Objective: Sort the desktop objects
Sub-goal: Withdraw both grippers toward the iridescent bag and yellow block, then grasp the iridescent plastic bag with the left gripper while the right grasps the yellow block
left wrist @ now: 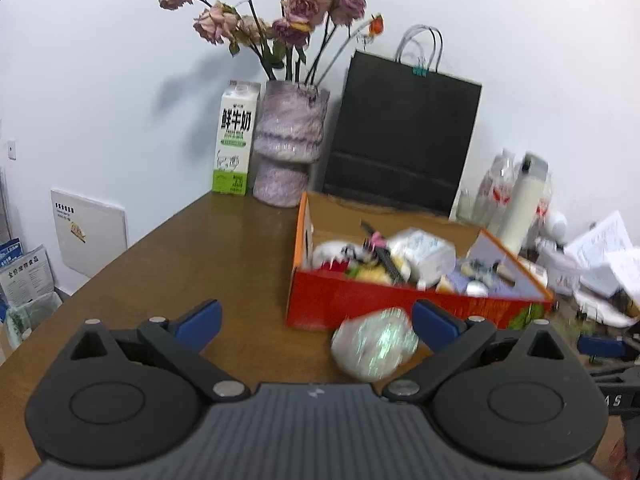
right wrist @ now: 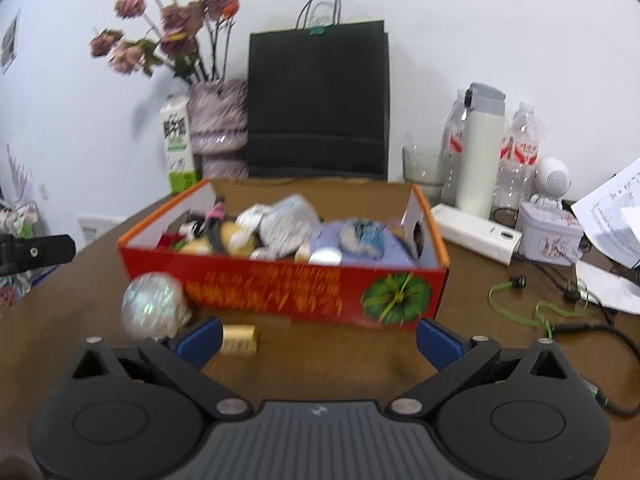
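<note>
A red and orange cardboard box (left wrist: 400, 304) (right wrist: 280, 288) full of small mixed items stands on the brown desk. A shiny silver ball (left wrist: 374, 344) (right wrist: 154, 306) lies on the desk in front of the box. In the left wrist view it sits just inside the right finger of my open left gripper (left wrist: 316, 322). A small pale block (right wrist: 239, 339) lies on the desk beside the left finger of my open, empty right gripper (right wrist: 318, 338), which faces the box's front wall.
A milk carton (left wrist: 234, 138), a vase of dried roses (left wrist: 288, 144) and a black paper bag (left wrist: 404, 136) stand at the back. Bottles (right wrist: 480, 148), a white speaker (right wrist: 554, 180), a tin (right wrist: 550, 234), papers (right wrist: 616, 208) and cables (right wrist: 560, 312) crowd the right side.
</note>
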